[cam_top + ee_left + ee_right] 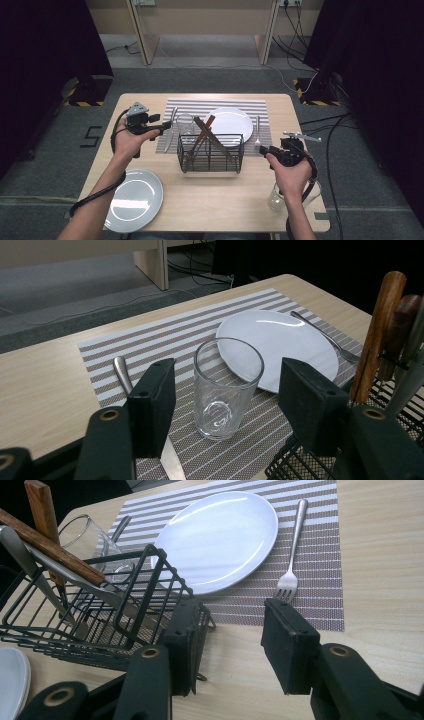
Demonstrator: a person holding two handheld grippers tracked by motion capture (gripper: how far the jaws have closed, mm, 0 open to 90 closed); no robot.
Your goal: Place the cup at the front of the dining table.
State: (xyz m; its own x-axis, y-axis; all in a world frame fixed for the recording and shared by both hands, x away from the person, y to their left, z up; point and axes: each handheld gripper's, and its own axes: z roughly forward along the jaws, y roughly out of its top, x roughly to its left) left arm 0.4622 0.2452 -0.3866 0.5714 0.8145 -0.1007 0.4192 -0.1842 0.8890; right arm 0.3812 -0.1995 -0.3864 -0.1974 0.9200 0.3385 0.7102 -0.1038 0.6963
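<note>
A striped placemat [220,104] holds a white plate [232,122], a fork [257,131] to its right, a knife [170,131] at its left edge and a clear glass [185,125]. A black wire basket [210,155] stands in front with wooden-handled utensils [205,129] leaning in it. My left gripper [162,127] is open over the knife [122,372], pointing at the upright, empty glass [227,387] just ahead. My right gripper [262,149] is open and empty beside the basket's right end [100,620], short of the fork [292,555].
A second plate [135,200] lies at the table's near left corner. Another glass [277,197] stands at the near right, partly under the right hand. The basket [400,405] sits close to the left gripper's right side. Bare wood lies between basket and front edge.
</note>
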